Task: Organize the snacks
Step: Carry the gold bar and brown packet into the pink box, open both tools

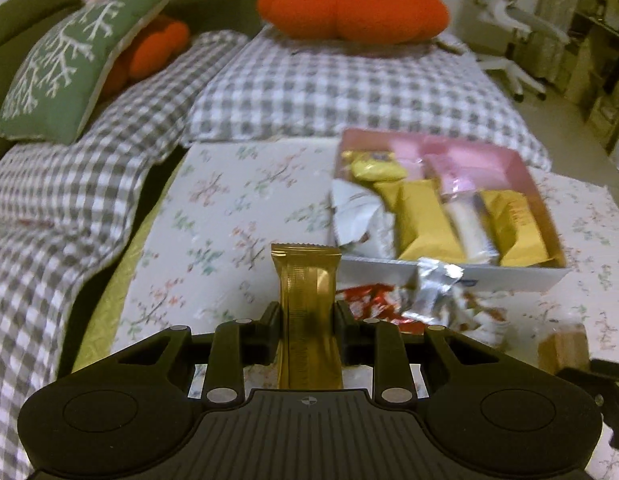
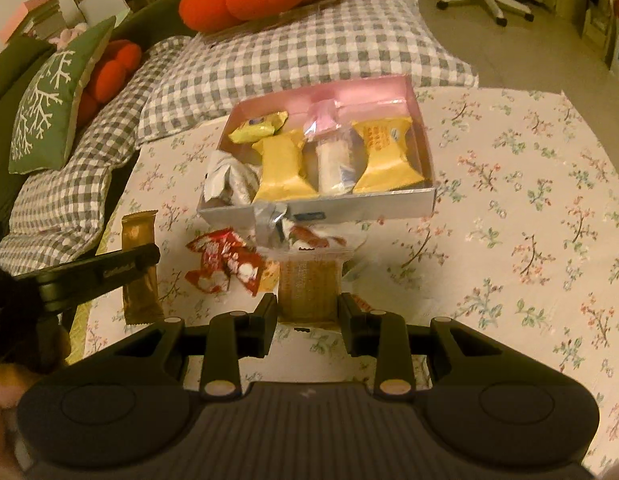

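Box [image 2: 321, 210] at 12 o'clock on table [image 2: 509, 220], part filled with yellow, pink, white packets. Left tongs [image 1: 307, 312] clamp gold bar [image 1: 305, 300], lifted. Right tongs [image 2: 307, 308] clamp clear-wrapped biscuit [image 2: 307, 284]. Red packets [image 2: 225, 264], silver wrapper [image 2: 269, 220] loose outside box, unsorted.

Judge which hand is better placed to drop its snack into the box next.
Probably the left. The left tool grips a gold wrapped bar, apparently raised off the cloth, near the snack box. The right tool is shut on a clear-wrapped brown biscuit, apparently low among loose red packets.
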Action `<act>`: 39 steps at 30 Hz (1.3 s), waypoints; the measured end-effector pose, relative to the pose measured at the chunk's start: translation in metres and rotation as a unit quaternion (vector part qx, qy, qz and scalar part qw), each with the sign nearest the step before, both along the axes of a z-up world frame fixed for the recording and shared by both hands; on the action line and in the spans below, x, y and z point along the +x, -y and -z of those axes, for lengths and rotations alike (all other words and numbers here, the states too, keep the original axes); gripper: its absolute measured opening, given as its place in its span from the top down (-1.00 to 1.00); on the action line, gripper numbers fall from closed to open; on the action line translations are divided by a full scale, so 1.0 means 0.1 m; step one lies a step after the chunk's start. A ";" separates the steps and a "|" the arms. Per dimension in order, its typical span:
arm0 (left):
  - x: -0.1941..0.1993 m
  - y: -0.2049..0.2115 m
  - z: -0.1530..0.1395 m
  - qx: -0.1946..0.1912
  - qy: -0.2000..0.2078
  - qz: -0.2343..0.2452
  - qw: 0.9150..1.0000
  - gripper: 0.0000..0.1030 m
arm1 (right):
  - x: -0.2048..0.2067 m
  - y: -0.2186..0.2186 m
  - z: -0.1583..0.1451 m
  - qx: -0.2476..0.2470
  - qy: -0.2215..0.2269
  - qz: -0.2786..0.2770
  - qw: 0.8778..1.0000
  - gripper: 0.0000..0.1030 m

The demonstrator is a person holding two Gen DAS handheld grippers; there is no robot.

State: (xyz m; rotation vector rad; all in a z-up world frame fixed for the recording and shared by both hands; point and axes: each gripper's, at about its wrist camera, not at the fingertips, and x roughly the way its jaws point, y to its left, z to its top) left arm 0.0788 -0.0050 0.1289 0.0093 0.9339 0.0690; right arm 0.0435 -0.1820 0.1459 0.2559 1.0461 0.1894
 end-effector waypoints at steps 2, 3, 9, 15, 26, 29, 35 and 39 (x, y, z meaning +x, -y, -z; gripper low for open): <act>0.00 0.03 -0.03 0.001 0.010 0.009 1.000 0.51 | 0.02 0.03 -0.01 -0.001 0.008 0.003 1.000 0.42; 0.01 0.04 -0.04 0.001 0.016 0.012 1.000 0.51 | 0.04 0.05 -0.01 -0.001 0.010 0.003 1.000 0.42; 0.09 0.01 -0.16 -0.016 0.037 0.023 0.999 0.51 | 0.24 0.19 0.00 0.006 0.024 0.020 0.999 0.42; 0.25 0.02 -0.22 -0.048 0.056 0.060 0.995 0.51 | 0.48 0.35 0.06 0.064 0.007 0.036 0.997 0.42; 0.85 0.23 -0.01 -0.122 0.024 0.096 0.988 0.51 | 1.10 0.30 0.22 0.068 0.018 0.020 0.997 0.42; 1.04 0.31 -0.05 -0.147 0.042 0.108 0.982 0.51 | 1.25 0.42 0.21 0.066 0.033 0.028 0.997 0.42; 1.39 0.62 0.15 -0.198 0.039 0.137 0.970 0.51 | 1.57 0.69 0.33 0.070 0.042 0.052 0.995 0.42; 1.65 0.79 0.33 -0.207 0.039 0.147 0.967 0.51 | 1.70 0.83 0.39 0.097 0.058 0.066 0.991 0.42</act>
